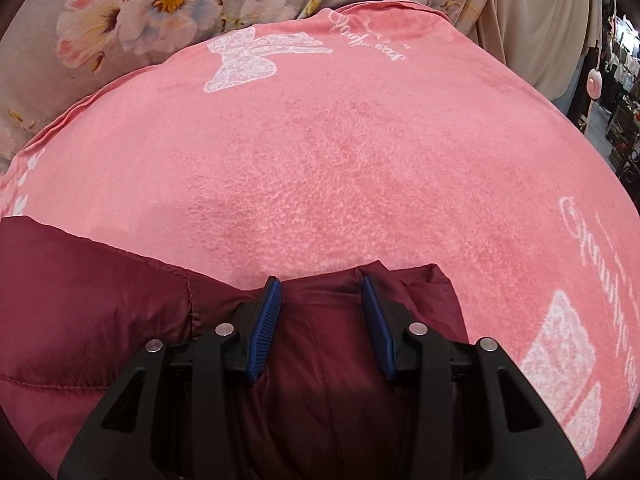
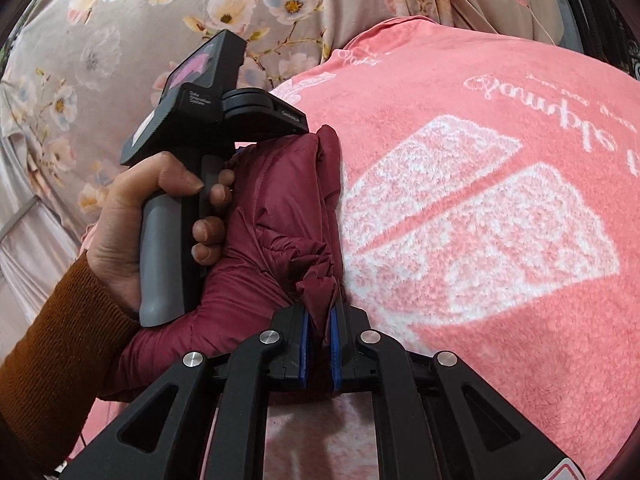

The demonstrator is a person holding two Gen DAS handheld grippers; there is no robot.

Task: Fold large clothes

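A dark red puffy jacket lies on a pink fleece blanket. My left gripper is half open, its blue pads on either side of a bulge of the jacket's edge. In the right wrist view my right gripper is shut on a bunched fold of the jacket. The left gripper's handle and the hand holding it press against the jacket just left of it; the left fingertips are hidden there behind the fabric.
The pink blanket carries white printed patterns and script and covers the bed. A beige floral bedspread lies beyond it. A beige curtain and a cluttered room edge are at the far right.
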